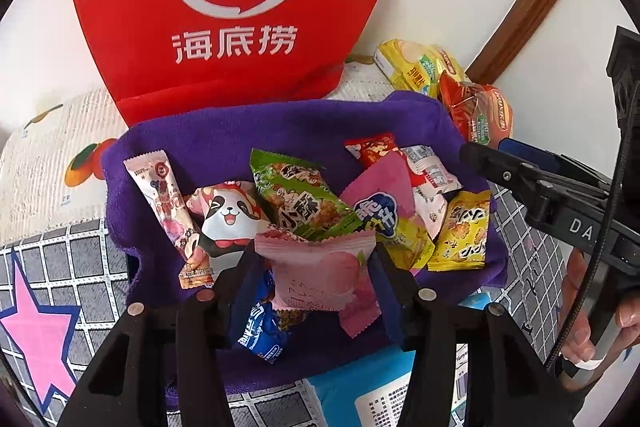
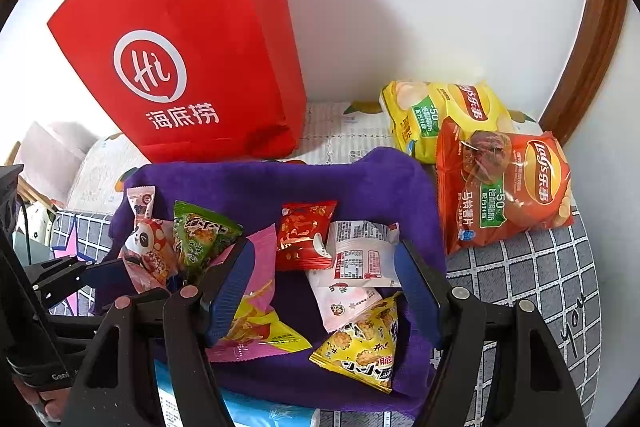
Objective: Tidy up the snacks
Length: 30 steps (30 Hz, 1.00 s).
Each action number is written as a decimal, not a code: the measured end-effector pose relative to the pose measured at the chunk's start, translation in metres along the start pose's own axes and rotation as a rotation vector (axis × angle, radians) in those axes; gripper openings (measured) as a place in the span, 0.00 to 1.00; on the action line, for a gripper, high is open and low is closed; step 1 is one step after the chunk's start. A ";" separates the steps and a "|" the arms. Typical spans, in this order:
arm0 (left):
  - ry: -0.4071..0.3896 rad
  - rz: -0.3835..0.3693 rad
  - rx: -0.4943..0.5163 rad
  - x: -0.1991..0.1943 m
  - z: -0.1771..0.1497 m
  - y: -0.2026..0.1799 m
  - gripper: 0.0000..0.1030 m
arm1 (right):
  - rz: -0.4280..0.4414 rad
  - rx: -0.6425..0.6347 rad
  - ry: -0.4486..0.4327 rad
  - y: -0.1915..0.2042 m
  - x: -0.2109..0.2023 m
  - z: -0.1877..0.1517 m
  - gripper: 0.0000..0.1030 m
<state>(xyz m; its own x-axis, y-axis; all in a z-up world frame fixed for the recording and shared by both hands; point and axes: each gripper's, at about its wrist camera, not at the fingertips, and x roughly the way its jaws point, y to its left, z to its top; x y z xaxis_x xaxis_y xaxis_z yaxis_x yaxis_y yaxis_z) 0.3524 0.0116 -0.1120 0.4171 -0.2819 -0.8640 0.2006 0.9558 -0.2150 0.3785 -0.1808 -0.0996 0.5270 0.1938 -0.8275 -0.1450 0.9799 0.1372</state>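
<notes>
Several small snack packets lie on a purple towel. My left gripper is closed around a pale pink peach packet, whose crinkled sides meet both pads; under it lies a blue packet. Close by are a green packet, a panda packet and a yellow packet. My right gripper hovers open over a white packet, with nothing pinched. A red packet and a pink chip packet lie beside its left finger.
A red paper bag stands behind the towel against the white wall. A yellow chip bag and an orange chip bag lie at the back right. A light blue box sits at the towel's near edge. A hand shows at right.
</notes>
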 end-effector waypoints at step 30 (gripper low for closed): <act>-0.192 0.093 0.006 -0.107 -0.030 -0.022 0.65 | -0.038 0.010 -0.246 0.024 -0.148 -0.066 0.70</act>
<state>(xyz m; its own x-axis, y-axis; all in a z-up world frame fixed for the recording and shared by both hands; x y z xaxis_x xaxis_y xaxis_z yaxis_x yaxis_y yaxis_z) 0.2769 0.0235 -0.0286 0.5955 -0.2043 -0.7769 0.1586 0.9780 -0.1355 0.2421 -0.1890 -0.0094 0.7201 0.1610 -0.6749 -0.1132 0.9869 0.1147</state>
